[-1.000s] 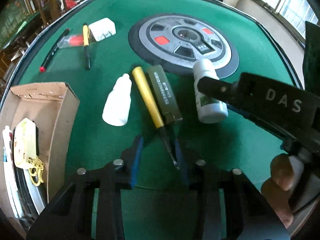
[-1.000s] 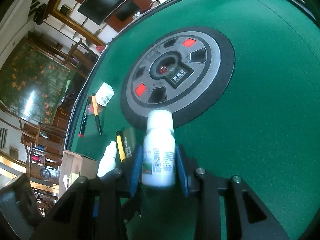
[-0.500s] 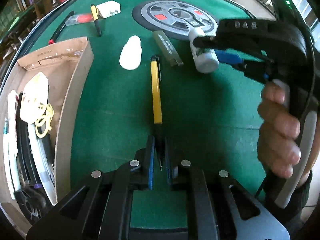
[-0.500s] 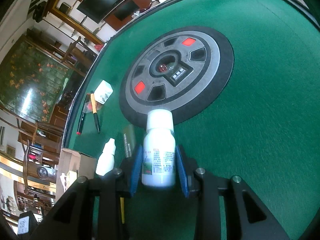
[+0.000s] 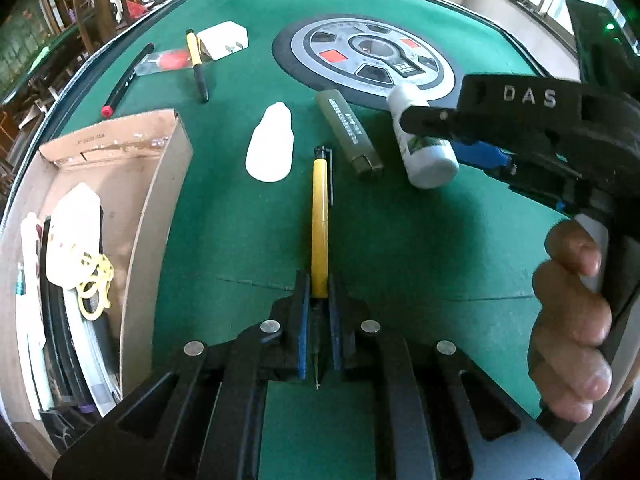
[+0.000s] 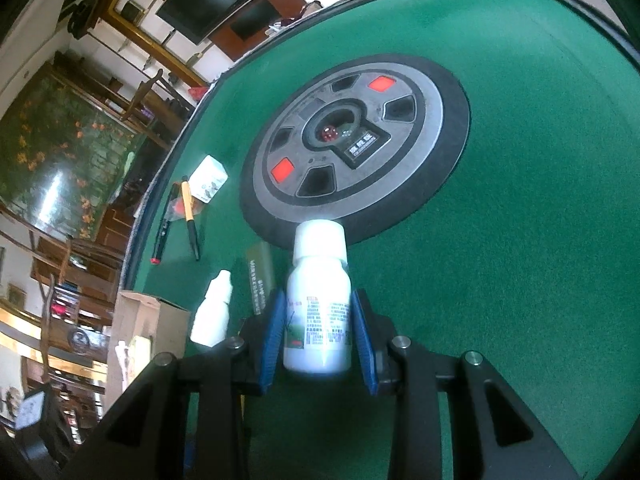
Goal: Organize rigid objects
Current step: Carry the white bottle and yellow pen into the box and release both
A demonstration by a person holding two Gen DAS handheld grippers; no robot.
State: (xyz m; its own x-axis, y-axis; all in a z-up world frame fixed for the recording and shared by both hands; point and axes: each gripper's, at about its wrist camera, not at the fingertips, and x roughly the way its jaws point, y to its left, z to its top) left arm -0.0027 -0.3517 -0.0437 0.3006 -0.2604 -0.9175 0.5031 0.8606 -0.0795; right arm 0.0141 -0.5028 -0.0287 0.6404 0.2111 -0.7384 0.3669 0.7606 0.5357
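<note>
Left wrist view. Slim yellow plastic pen with black clip and metal tip [image 5: 320,216], pinched at its dark lower barrel by the left claw [image 5: 319,320], blue pads clenched tight on either side. Barrel pointing straight ahead from the claw, over the green felt counter [image 5: 420,248]; needle tip sticking back behind the pads. Likely light, stiff and smooth, so prone to swivelling when gripped this close to one end; a hold nearer mid-barrel probably steadier. Open brown cardboard box [image 5: 160,216] to the left, already holding flat items; likely destination. Beyond the pen on the felt: white squeeze bottle lying on its side [image 5: 269,148], olive-green rectangular lighter-like case [image 5: 349,134], a second yellow-and-black pen [image 5: 197,66], white plug adapter [image 5: 222,40]. At right, the right claw [image 5: 430,138], held by a bare hand [image 5: 572,320], grasping a white plastic pill bottle with printed label [image 5: 424,144].

Right wrist view. Same white pill bottle [image 6: 318,304] centred between the blue pads of the right claw [image 6: 319,332], pads pressed against its labelled body, white cap pointing forward, away from the claw. Seemingly lifted clear of the felt, though hard to confirm. Rigid and light, with a slick round wall; mid-body the sensible place to squeeze. Round grey-and-black dice console [image 6: 356,152] set into the counter just beyond the cap. Cardboard box far left, low in the view.
</note>
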